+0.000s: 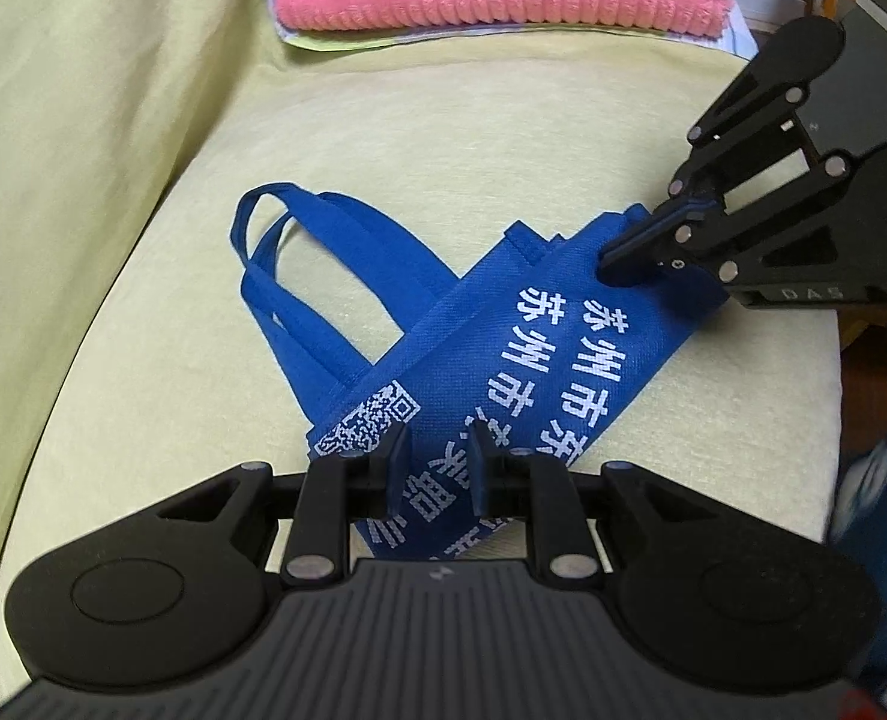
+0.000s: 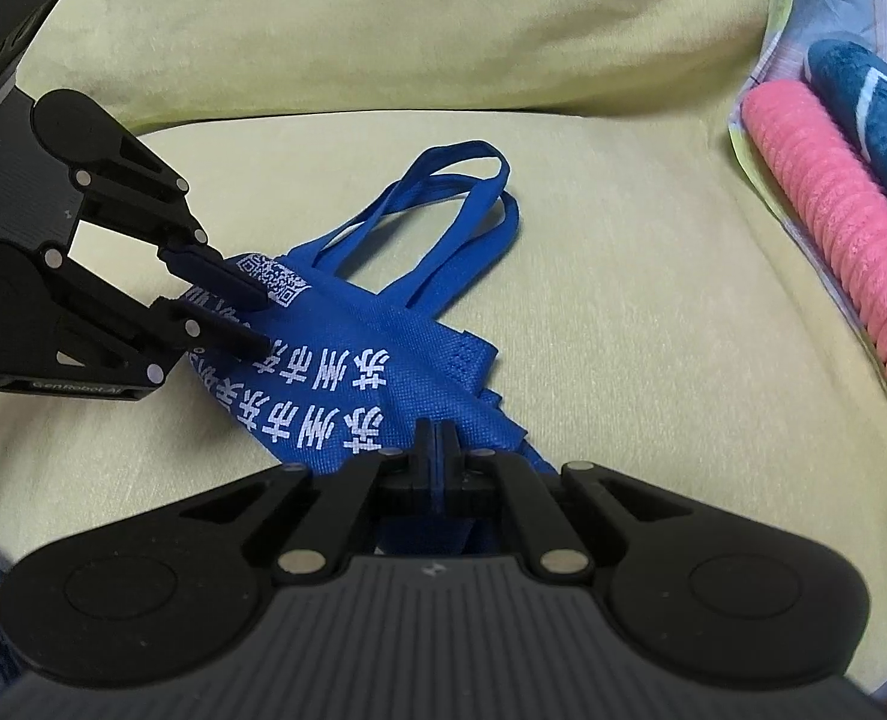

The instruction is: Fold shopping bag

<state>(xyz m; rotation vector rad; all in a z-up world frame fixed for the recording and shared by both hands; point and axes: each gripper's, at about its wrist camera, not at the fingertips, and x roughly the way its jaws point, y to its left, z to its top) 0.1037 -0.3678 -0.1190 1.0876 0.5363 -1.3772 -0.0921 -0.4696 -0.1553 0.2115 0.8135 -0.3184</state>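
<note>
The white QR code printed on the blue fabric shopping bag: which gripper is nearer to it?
Left. The left gripper straddles the bag beside the QR code; the right gripper pinches the bag's far end.

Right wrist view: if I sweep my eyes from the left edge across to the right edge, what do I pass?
The other gripper, the left gripper → the blue shopping bag on the yellow-green cushion → the pink ribbed towel → the dark teal cloth at the right edge.
</note>
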